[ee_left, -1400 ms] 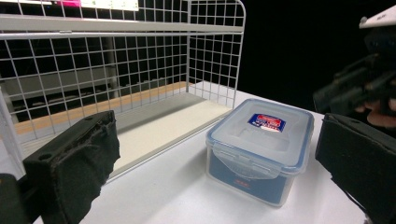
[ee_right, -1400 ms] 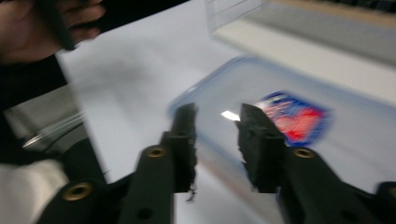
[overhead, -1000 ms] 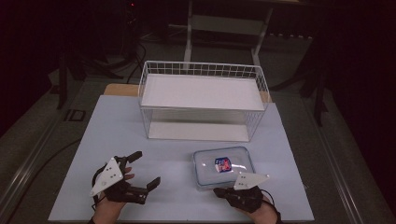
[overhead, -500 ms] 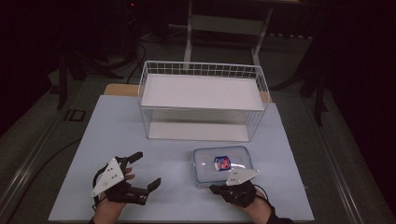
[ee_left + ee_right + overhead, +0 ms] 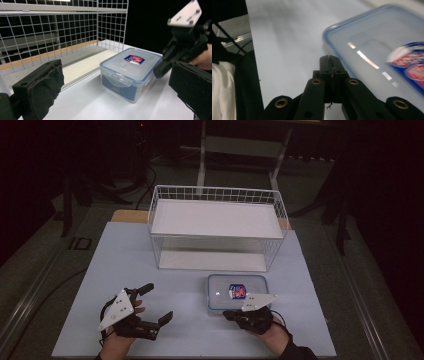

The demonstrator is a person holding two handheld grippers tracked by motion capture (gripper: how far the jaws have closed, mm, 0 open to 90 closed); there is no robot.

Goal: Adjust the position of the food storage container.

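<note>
White table (image 5: 125,265) bears red-blue-labelled container (image 5: 131,72), writing illegible.

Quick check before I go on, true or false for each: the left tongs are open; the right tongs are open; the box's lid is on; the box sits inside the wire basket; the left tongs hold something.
1. The left tongs are open. True: the jaws stand wide apart.
2. The right tongs are open. False: the jaws are pressed together, at the near edge of the plastic box.
3. The box's lid is on. True: the blue-rimmed lid sits on it, with a front latch folded down.
4. The box sits inside the wire basket. False: it stands on the white table, in front of the basket.
5. The left tongs hold something. False: nothing is between their jaws.
</note>
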